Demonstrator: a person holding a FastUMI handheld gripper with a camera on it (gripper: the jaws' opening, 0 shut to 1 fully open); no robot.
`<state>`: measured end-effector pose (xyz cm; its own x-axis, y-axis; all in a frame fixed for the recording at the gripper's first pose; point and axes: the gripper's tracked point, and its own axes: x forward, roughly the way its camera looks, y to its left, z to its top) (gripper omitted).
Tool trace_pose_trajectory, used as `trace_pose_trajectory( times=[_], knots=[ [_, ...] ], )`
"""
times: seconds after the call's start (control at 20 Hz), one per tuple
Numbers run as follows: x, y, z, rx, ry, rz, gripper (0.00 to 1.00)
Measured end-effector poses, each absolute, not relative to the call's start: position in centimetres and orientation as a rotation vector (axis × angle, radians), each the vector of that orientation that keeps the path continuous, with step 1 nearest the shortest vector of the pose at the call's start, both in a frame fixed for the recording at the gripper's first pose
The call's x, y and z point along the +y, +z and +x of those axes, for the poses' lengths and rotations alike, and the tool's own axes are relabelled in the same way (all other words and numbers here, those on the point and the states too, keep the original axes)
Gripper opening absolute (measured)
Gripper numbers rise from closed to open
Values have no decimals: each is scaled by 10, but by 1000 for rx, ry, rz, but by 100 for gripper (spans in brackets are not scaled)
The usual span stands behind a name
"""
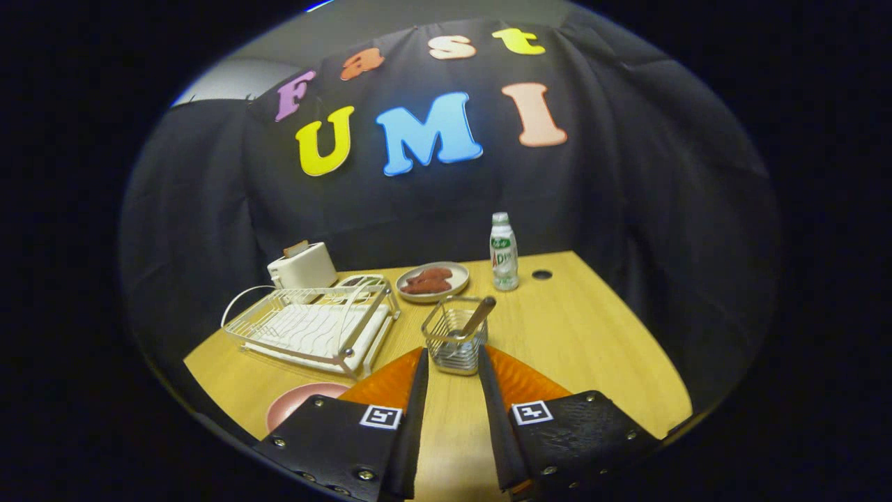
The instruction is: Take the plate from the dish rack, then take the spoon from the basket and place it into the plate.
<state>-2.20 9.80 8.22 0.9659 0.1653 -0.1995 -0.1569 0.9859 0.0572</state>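
2 fingers of the gripper point(451, 362) stand parted and empty, the wire basket point(454, 341) just ahead holding the spoon point(478, 316), the pink plate point(301, 406) beside them, off the dish rack point(313, 328).

Claw point(453, 362) open w/ nothing held, basket point(454, 339) + spoon point(478, 316) just ahead.
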Motion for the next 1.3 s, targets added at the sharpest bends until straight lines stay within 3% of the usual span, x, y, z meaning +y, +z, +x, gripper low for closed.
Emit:
trace_pose_trajectory(
  times=[0.4, 1.1, 1.3],
  knots=[
    [78, 110, 22, 40, 122, -6, 43],
    [91, 62, 88, 91, 100, 57, 43],
    [95, 64, 95, 82, 98, 58, 32]
  ],
)
